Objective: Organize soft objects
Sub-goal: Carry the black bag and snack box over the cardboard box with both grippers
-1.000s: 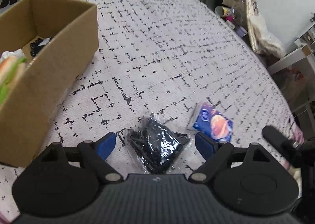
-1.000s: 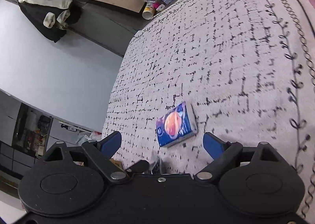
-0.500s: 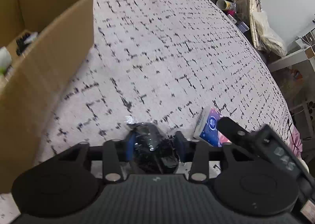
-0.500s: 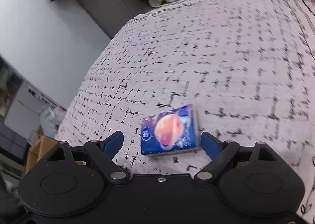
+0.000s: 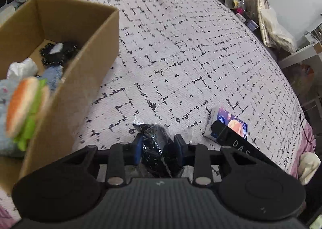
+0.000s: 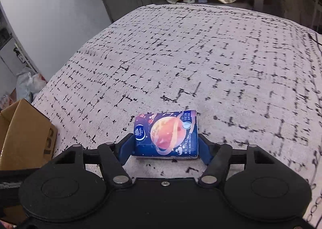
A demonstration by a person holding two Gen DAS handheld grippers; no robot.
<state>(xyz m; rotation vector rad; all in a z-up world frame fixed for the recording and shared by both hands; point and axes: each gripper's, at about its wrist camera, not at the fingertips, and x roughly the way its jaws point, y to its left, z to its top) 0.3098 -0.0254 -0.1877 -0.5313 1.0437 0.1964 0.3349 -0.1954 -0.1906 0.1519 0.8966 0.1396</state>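
Observation:
My left gripper [image 5: 159, 148] is shut on a clear bag of black soft items [image 5: 156, 144] and holds it just above the bed. My right gripper [image 6: 166, 146] is shut on a blue tissue pack with an orange planet print [image 6: 167, 134], its blue pads pressed on both sides; the pack rests on the bed. The pack also shows in the left wrist view [image 5: 231, 123], with the right gripper's finger over it. A cardboard box [image 5: 84, 80] stands at the left, and its corner shows in the right wrist view [image 6: 24, 134].
The box holds a plush hamburger [image 5: 24, 106], a light blue soft item [image 5: 53, 75], white plastic [image 5: 22, 68] and a black bundle [image 5: 58, 52]. The bedspread [image 5: 191, 47] has a black grid print. Clutter sits beyond the bed's far right edge [image 5: 271, 27].
Both grippers went from open to shut: the left closed on the black bag and lifted toward the box, the right moved in and closed on the tissue pack.

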